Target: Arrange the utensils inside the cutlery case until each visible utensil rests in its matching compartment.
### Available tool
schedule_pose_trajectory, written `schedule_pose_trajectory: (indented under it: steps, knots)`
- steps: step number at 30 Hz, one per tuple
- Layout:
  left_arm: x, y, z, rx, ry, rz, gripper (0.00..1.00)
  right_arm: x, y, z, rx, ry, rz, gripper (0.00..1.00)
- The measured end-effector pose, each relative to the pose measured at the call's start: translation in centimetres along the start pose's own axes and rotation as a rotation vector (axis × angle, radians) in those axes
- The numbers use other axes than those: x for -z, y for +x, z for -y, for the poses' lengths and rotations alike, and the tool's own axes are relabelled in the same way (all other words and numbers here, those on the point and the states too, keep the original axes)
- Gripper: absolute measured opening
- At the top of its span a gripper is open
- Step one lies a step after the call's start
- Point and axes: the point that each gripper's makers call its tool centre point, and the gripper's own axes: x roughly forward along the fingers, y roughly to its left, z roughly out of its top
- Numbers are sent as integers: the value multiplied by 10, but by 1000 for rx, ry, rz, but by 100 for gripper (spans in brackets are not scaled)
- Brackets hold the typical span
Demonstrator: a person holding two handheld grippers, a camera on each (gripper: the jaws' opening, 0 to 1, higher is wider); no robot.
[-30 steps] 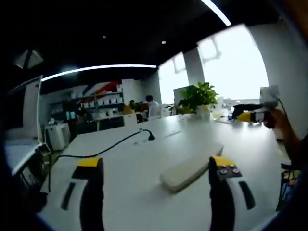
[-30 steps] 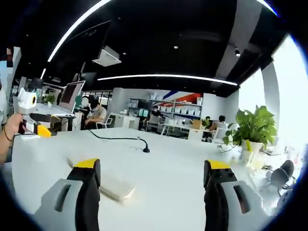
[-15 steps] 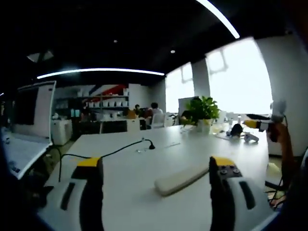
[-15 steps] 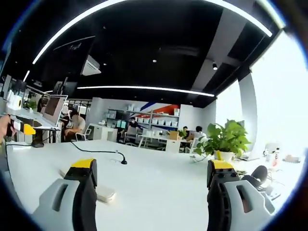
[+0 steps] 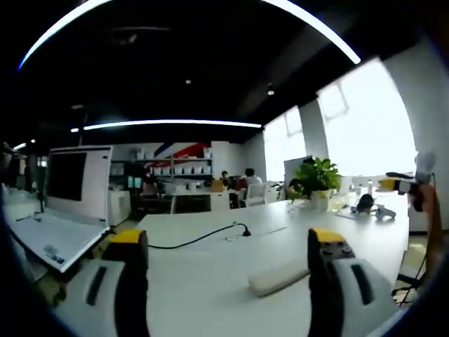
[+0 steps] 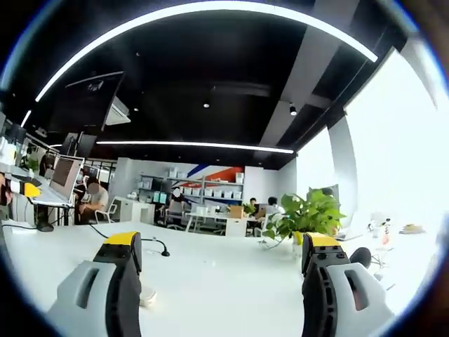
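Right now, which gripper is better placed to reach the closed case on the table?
Left, probably. The case lies just ahead of the left gripper, near its right-hand jaw. For the right gripper, the case's end barely peeks past one jaw. Both are open and empty.

Dim ceiling w/ LED strips — windows blown out, soft focus, fisheye warp.

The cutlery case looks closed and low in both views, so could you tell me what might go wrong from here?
1. The case lies shut on the table, with no utensils in sight, so sorting cannot begin.
2. In the right gripper view the case is mostly hidden behind a jaw; tilting higher could lose it.
3. The cable could snag.
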Motion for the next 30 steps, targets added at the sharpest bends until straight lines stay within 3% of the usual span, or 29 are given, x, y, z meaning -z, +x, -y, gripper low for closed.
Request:
schedule_pose_trajectory:
  steps: [3,5,8,20,30]
  knots:
    - [-5,-3,-2,-27,10,17,100,4,-2,3,10,25,-16,99]
    - [-7,-5,-6,-76,77,15,100,6,-2,3,7,35,-30,99]
    - [-7,-7,-2,-92,80,7,100,9,-2,4,0,41,-39,99]
    - [-1,-2,12,-23,50,-30,100,19,3,9,11,34,-74,99]
    - [1,4,10,-6,35,-36,100,15,3,12,19,20,-65,99]
